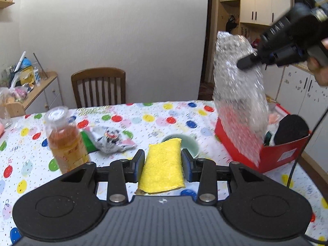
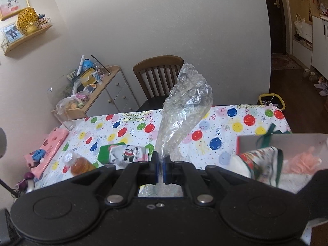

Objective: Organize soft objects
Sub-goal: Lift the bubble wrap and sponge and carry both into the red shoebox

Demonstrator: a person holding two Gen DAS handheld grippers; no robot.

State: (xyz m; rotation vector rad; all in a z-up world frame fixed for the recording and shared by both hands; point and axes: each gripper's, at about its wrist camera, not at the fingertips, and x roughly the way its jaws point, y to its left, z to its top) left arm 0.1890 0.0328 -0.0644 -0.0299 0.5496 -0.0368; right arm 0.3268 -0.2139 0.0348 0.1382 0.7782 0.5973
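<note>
Left wrist view: left gripper (image 1: pixel 162 165) jaws are clenching one yellow sponge (image 1: pixel 163 167) across its short width, its long axis running straight ahead, away from the camera, far end overlapping the pale green bowl (image 1: pixel 193 146). Red box (image 1: pixel 266 149) is sitting ahead and to the right, near the table's right edge; right gripper (image 1: pixel 246 62) is hanging directly above it, far nearer the box than the left.

Right wrist view: right gripper (image 2: pixel 161 164) jaws are pinching one sheet of bubble wrap (image 2: pixel 184 110) by its lower end, the sheet standing up and ahead. In the left view its free end is trailing down into the box, so lowering and letting go looks like the next move.

Count: one sponge, one bubble wrap, one box, one bowl, one drink bottle (image 1: pixel 65 141), one panda-print cloth (image 2: pixel 128 153) lying mid-table.
</note>
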